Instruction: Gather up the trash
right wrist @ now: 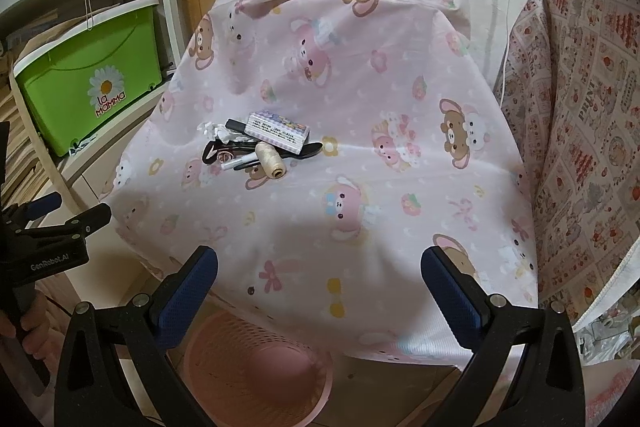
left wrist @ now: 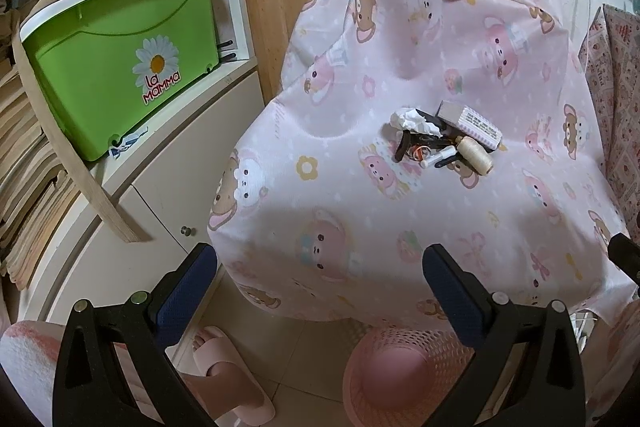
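A small pile lies on the pink bear-print cloth (left wrist: 400, 211) of the table: a crumpled white tissue (left wrist: 409, 119), a small printed box (left wrist: 478, 125), a cream thread spool (left wrist: 476, 153), a white pen (left wrist: 438, 159) and black clips. The pile shows in the right wrist view too: tissue (right wrist: 218, 131), box (right wrist: 278, 131), spool (right wrist: 270, 163). A pink mesh basket (left wrist: 400, 371) stands on the floor below the table edge, also in the right wrist view (right wrist: 256, 367). My left gripper (left wrist: 320, 267) is open and empty, short of the pile. My right gripper (right wrist: 320, 267) is open and empty over the near cloth.
A green La Mamma bin (left wrist: 120, 63) sits on a white cabinet (left wrist: 160, 195) at left, with stacked papers (left wrist: 24, 163) beside it. A patterned cloth (right wrist: 580, 147) hangs at right. A pink slipper (left wrist: 228, 375) is on the tile floor.
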A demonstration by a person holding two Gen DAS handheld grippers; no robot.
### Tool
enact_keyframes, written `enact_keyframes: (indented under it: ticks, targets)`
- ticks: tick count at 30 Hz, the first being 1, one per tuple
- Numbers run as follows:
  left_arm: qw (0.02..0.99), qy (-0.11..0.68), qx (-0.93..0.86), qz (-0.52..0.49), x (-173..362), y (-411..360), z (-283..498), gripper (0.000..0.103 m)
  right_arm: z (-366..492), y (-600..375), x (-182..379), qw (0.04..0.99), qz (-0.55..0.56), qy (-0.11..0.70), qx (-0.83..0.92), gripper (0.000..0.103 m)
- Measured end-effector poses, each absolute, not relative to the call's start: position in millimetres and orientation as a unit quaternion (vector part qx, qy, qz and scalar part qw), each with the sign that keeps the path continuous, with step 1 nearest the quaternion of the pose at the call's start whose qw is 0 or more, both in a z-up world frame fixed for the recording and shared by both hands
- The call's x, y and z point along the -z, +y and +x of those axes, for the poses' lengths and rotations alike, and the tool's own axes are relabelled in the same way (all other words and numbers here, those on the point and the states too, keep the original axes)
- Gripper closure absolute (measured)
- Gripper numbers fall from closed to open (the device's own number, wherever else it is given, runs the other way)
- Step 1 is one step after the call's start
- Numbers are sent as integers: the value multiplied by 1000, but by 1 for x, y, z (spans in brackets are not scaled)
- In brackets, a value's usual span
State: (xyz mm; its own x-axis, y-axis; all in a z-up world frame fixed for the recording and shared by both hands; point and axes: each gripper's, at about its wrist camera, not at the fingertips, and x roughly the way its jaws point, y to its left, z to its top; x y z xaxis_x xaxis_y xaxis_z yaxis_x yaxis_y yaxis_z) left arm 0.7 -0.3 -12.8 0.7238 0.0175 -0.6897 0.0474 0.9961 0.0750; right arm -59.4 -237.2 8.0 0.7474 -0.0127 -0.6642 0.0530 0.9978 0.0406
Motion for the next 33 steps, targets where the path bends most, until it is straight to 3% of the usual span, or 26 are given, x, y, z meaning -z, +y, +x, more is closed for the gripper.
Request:
enact_keyframes:
  ticks: [33]
  targets:
    - [922, 384, 8, 48, 16, -1, 5, 1, -59, -235, -8, 935, 19, 353, 17, 0]
